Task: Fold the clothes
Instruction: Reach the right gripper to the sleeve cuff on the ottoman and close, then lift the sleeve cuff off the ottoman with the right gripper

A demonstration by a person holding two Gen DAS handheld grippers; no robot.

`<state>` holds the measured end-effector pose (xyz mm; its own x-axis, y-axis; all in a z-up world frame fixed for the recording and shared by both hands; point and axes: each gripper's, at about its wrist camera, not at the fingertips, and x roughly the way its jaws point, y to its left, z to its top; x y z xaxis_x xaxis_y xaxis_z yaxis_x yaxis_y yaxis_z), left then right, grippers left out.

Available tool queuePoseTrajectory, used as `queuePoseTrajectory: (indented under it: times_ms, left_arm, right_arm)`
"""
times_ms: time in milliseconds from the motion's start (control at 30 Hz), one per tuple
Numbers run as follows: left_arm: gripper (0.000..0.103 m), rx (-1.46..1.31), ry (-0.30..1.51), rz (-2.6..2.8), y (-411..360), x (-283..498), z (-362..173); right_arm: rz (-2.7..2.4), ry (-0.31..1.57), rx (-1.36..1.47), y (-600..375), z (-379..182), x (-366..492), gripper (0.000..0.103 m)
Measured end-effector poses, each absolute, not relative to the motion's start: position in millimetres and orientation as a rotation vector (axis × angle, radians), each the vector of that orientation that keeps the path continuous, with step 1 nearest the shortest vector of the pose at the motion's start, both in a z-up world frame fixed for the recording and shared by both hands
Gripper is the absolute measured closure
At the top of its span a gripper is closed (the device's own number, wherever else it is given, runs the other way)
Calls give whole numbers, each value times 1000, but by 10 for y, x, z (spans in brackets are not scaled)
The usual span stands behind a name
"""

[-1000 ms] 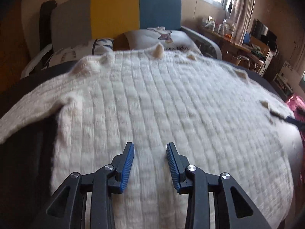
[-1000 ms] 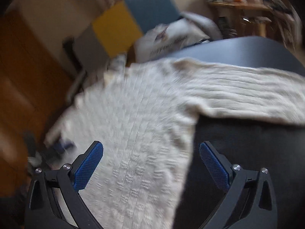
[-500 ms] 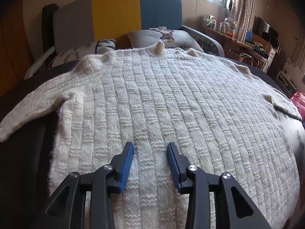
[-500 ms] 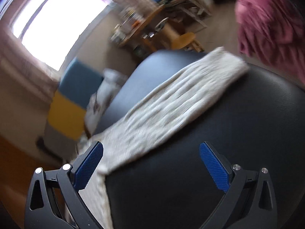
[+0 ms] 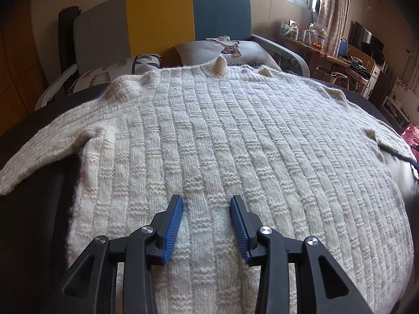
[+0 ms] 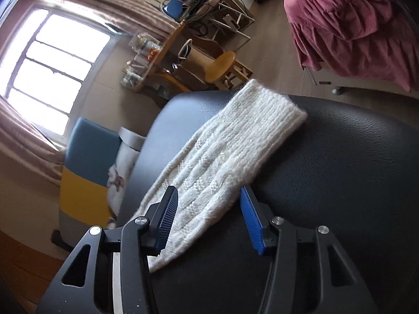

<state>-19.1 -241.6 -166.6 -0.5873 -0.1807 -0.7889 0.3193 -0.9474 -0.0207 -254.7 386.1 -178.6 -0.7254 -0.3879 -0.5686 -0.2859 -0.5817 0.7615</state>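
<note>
A cream knitted sweater [image 5: 235, 144] lies spread flat on a dark padded table [image 5: 39, 209], collar at the far side and one sleeve trailing off to the left. My left gripper [image 5: 205, 204] hovers low over the sweater's lower body, open, with nothing pinched. In the right wrist view the other sleeve [image 6: 230, 151] stretches across the dark table [image 6: 340, 170], cuff at the far end. My right gripper [image 6: 209, 196] straddles this sleeve partway along. Its jaws are closing with the sleeve between them, and the blue pads stand at the sleeve's two edges without squeezing it.
Behind the table stands a sofa with a grey, yellow and blue back [image 5: 162, 18] and cushions [image 5: 225, 49]. A cluttered wooden desk [image 5: 314, 44] runs along the window wall. A wooden stool [image 6: 222, 62] and a pink blanket [image 6: 353, 13] lie beyond the table's right end.
The right gripper swung from the sweater's body out along the right sleeve, rolled, and its jaws narrowed around the sleeve. The left gripper stayed in place.
</note>
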Motion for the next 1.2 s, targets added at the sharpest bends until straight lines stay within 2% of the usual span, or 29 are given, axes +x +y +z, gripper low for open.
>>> queuePoseTrajectory:
  times_ms: [167,233,300,400,467,667,733,800,900,933,1000,1067,1167,1200]
  left_arm:
    - [64,1246,233,-2562,-2417,-192,-1666]
    - [64,1246,236,-2562,-2418,-196,-1667]
    - [64,1245,239,-2563,-2419,-197,-1670]
    - [64,1245,244,-2564,-2425,-195,-1672]
    - [64,1244,246,-2565,-2430,-195,-1673]
    - [64,1243,253,-2566,-2428,-192,-1672]
    - [64,1242,254,-2566,-2428,-191,-1672]
    - [64,1241,257,-2567,-2432,-190,-1671]
    - [64,1241,263,-2568,-2436,-186,-1671]
    - [64,1241,265,-2568,-2436,-185,-1671]
    - [64,1241,269,-2569,-2441,-184,-1672]
    - [64,1241,271,-2570,-2448,-186,-1672]
    - [64,1241,277,-2573,-2450,-185,-1672]
    - [64,1241,280,-2574,-2450,-185,-1672]
  right_arm:
    - [-2506,-1437,1127,3888,-1782,-2573,51]
    - [-2538,-1407,1144,3863,-1768,-2594,56]
    - [-2620,-1303,1223,3785,-1743,-2652,76]
    - [-2656,-1271,1266,3780,-1751,-2694,89]
    - [-2666,-1270,1274,3793,-1757,-2708,92]
    - [-2646,-1309,1250,3829,-1763,-2709,92]
    - [-2597,-1441,1216,3899,-1817,-2655,91]
    - [-2536,-1586,1171,3978,-1878,-2589,85]
    - [-2543,-1596,1172,3978,-1867,-2603,84]
    - [-2548,-1604,1173,3973,-1854,-2623,81]
    - [-2547,-1637,1149,3962,-1829,-2676,63]
    - [-2565,-1632,1149,3923,-1779,-2751,54]
    - [-2687,-1425,1259,3772,-1653,-2918,57]
    - [-2726,-1330,1301,3705,-1622,-2972,75]
